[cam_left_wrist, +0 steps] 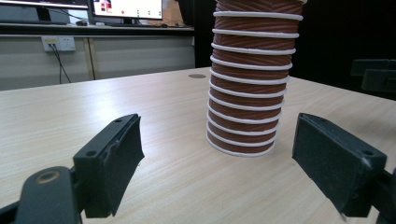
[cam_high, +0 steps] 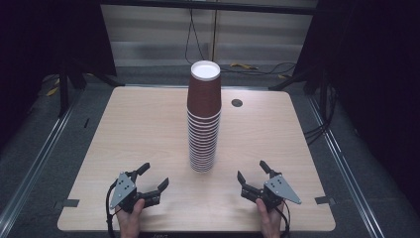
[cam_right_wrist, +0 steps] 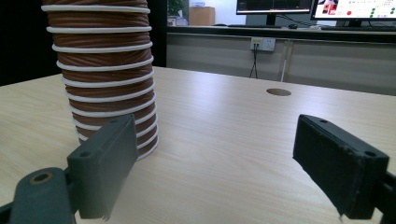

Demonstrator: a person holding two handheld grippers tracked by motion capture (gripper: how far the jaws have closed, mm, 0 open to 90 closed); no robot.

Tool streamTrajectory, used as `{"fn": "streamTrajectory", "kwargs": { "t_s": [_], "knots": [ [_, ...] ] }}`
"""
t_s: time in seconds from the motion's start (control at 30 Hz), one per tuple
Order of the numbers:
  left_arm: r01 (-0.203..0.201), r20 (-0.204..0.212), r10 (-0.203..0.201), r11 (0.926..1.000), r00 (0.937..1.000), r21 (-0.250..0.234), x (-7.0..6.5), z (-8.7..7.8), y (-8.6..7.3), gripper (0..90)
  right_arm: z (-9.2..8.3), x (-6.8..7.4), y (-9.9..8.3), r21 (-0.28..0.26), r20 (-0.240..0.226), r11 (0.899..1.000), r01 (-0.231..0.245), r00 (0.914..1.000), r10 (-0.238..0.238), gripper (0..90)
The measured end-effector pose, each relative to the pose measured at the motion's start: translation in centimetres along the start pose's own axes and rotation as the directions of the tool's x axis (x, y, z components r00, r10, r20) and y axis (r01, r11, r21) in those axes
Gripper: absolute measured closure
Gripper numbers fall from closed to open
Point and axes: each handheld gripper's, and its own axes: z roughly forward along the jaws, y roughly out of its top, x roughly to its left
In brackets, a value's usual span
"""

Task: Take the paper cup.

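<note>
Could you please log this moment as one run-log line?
left gripper: open, empty | right gripper: open, empty | cup stack: upright, mid-table, untouched | table

A tall stack of ribbed brown paper cups with white rims [cam_high: 203, 119] stands upright on the pale wooden table [cam_high: 138, 129], ahead of and between the fingers of the left gripper [cam_high: 155, 175] and right gripper [cam_high: 251, 169], a round dark grommet hole [cam_high: 236, 102] beyond it

Stack of cups [cam_high: 203, 121]: ribbed brown paper with smooth white rolled rims, matt. Surface [cam_high: 143, 134]: pale wood-grain laminate with slight sheen. Ahead of the stack, fingers [cam_left_wrist: 114, 161]: matt black plastic, rough-edged pads.
</note>
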Motion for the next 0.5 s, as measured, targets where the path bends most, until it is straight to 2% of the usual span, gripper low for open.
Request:
{"fn": "streamTrajectory", "kwargs": {
  "t_s": [0.17,0.33,0.43,0.5],
  "knots": [
    [-0.002,0.008,0.002,1.0000,1.0000,-0.003,0.11,-0.06,0.00,15.8,0.01,0.02,0.01,0.003,0.004,1.000,0.001,1.0000,-0.001,13.4],
    [0.006,0.010,-0.006,1.0000,0.9999,-0.006,0.10,-0.04,-0.02,15.7,-0.22,-0.22,0.05,0.023,-0.058,1.000,-0.009,0.9983,0.010,15.2],
    [-0.001,0.006,0.001,1.0000,1.0000,0.002,0.04,0.01,0.01,15.7,-0.18,-0.16,0.08,0.032,-0.070,0.999,-0.007,0.9975,0.009,15.3],
    [0.002,0.002,-0.002,1.0000,1.0000,0.002,0.00,0.03,0.01,15.7,-0.10,-0.09,0.16,0.061,-0.109,0.998,-0.009,0.9939,0.016,16.4]
  ]
}}
